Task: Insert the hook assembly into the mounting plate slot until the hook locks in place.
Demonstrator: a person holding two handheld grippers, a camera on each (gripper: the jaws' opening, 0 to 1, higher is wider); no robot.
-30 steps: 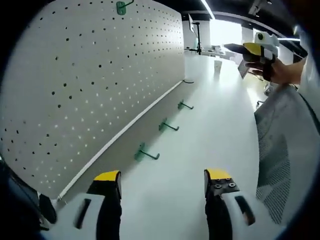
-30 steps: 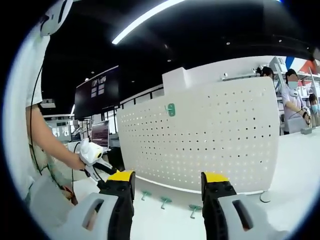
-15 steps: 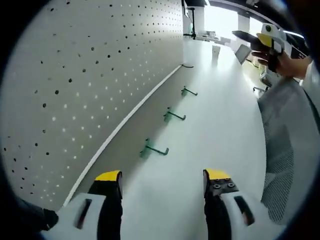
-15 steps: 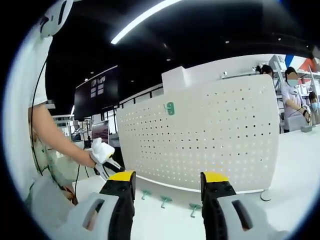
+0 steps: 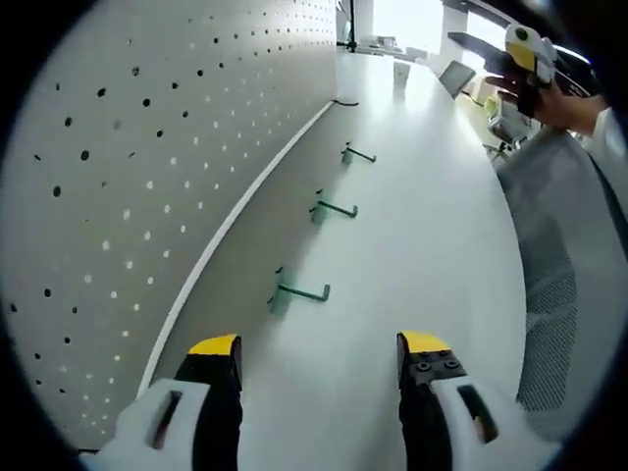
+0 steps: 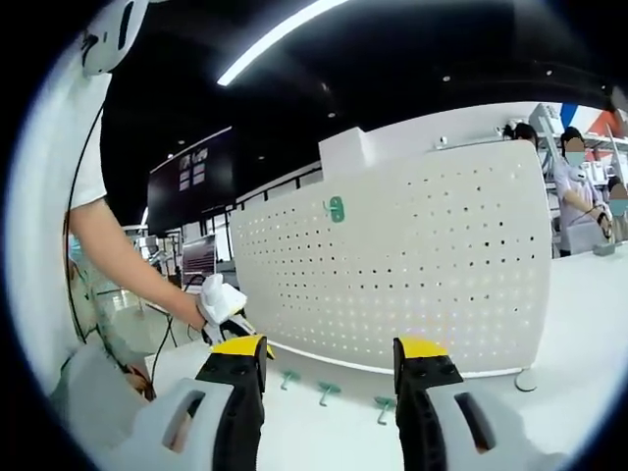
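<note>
Our left gripper (image 5: 316,355) gapes wide, empty; nearest hook (image 5: 294,292) lies just ahead of its fingertips. Right gripper (image 6: 329,359) gapes wide, facing the pegboard (image 6: 412,275).

The left gripper view is bright. Strong light pours in from the far end of the room and makes that spot glow almost white. The white counter (image 5: 412,235) shines softly, and the green hooks (image 5: 299,291) drop small, faint shadows. In the right gripper view the ceiling is very dark, with one long light strip (image 6: 285,34) glowing. Straight lines bend near the round edges. Far things look a bit fuzzy.
</note>
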